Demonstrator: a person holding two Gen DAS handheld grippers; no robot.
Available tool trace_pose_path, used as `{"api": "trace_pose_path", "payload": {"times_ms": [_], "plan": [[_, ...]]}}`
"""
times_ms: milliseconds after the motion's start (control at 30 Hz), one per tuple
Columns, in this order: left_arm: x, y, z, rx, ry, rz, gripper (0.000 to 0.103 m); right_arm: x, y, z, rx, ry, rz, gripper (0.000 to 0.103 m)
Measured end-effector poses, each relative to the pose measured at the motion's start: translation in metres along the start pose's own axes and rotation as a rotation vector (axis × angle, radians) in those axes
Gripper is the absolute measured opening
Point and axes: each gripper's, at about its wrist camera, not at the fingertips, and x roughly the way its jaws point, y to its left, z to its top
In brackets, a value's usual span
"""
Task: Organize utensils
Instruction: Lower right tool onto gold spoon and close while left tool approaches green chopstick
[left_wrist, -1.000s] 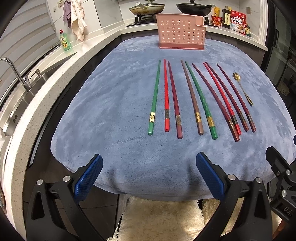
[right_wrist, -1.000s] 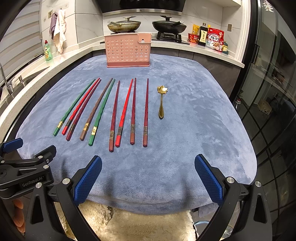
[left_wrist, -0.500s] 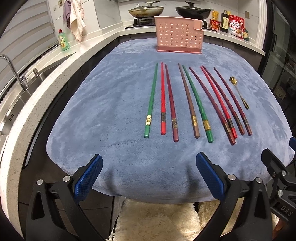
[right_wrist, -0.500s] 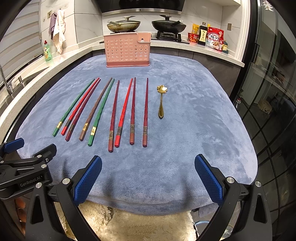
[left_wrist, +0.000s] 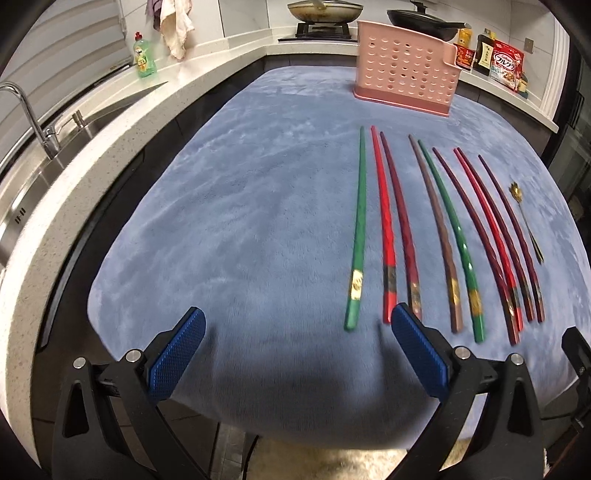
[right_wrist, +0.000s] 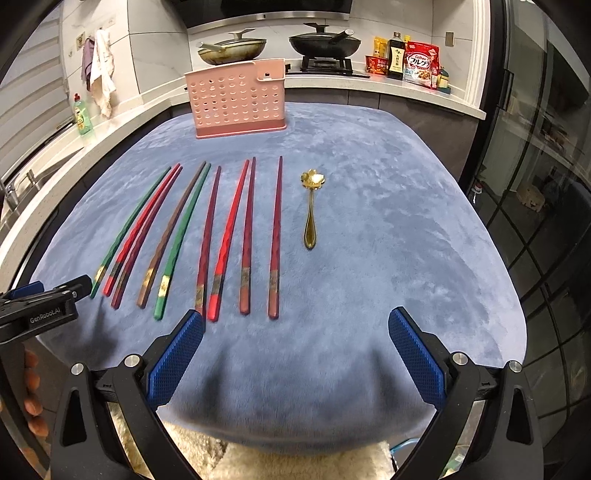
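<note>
A: Chopsticks (right_wrist: 207, 236), nine of them, lie in a row on the blue cloth (right_wrist: 388, 258), thin ends toward the pink rack (right_wrist: 238, 101), thick ends toward the near edge. From the left: green (left_wrist: 357, 236), red, dark red, brown, green, dark red, red, dark red, dark red.

B: Noted. The spoon?

A: Gold spoon (right_wrist: 311, 206) just right of the last chopstick, apart from it, flower-shaped bowl pointing to the rack, handle toward the near edge.

B: Rack position?

A: Upright at the far side of the cloth, well apart from the chopstick tips. Nothing can be seen sticking out of it.

B: Left gripper?

A: Left gripper (left_wrist: 299, 354) has its jaws spread wide, nothing between the blue pads. It hangs over the near edge of the cloth, left of the row; its right pad (left_wrist: 419, 354) overlaps the thick ends of the red and dark red sticks in the left wrist view. Contact cannot be told.

B: Right gripper?

A: Right gripper (right_wrist: 295, 356) also wide apart, holding nothing, over the near edge. Its left pad (right_wrist: 177, 360) sits just below the ends of the middle dark red and red sticks. In this view the left gripper body shows at the left edge, with fingertips of a hand (right_wrist: 33, 402) under it.

B: Surroundings?

A: Counter behind with two pans on a stove (right_wrist: 321, 64), a green soap bottle (left_wrist: 144, 55) and a sink (left_wrist: 33, 122) on the left.
</note>
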Motion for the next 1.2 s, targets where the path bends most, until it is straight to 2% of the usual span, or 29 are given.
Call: {"api": "trace_pose_path", "payload": {"times_ms": [100, 167, 233, 367, 467, 500, 533, 600, 633, 700, 900, 1000, 1200], "plan": [[0.010, 0.000, 0.005, 0.002, 0.008, -0.008, 0.093, 0.007, -0.001, 0.008, -0.002, -0.003, 0.001, 0.096], [0.016, -0.001, 0.008, 0.005, 0.015, -0.012, 0.087, 0.012, -0.002, 0.012, 0.001, -0.004, 0.000, 0.096], [0.024, 0.000, 0.011, 0.005, 0.037, -0.027, 0.073, 0.017, -0.003, 0.018, 0.005, -0.009, 0.003, 0.096], [0.029, 0.003, 0.012, -0.011, 0.043, -0.049, 0.068, 0.025, -0.006, 0.028, 0.008, -0.022, 0.007, 0.092], [0.027, 0.002, 0.013, -0.009, 0.035, -0.060, 0.048, 0.035, -0.011, 0.036, 0.024, -0.017, 0.023, 0.083], [0.025, 0.005, 0.013, -0.025, 0.032, -0.071, 0.034, 0.038, -0.014, 0.039, 0.030, -0.013, 0.030, 0.077], [0.025, 0.007, 0.013, -0.036, 0.035, -0.079, 0.024, 0.042, -0.015, 0.040, 0.035, -0.009, 0.035, 0.074], [0.025, 0.008, 0.015, -0.046, 0.043, -0.101, 0.020, 0.050, -0.020, 0.045, 0.053, 0.005, 0.054, 0.058], [0.025, 0.007, 0.015, -0.040, 0.043, -0.097, 0.020, 0.056, -0.023, 0.047, 0.066, 0.014, 0.064, 0.055], [0.025, 0.005, 0.014, -0.028, 0.042, -0.090, 0.020, 0.065, -0.027, 0.051, 0.093, 0.029, 0.090, 0.042], [0.026, 0.003, 0.013, -0.025, 0.043, -0.080, 0.020, 0.087, -0.036, 0.056, 0.154, 0.059, 0.140, 0.018], [0.026, 0.002, 0.013, -0.017, 0.037, -0.071, 0.020, 0.095, -0.038, 0.054, 0.182, 0.080, 0.164, 0.016], [0.026, 0.000, 0.012, -0.015, 0.029, -0.061, 0.020, 0.096, -0.039, 0.051, 0.188, 0.063, 0.171, 0.012]]}}
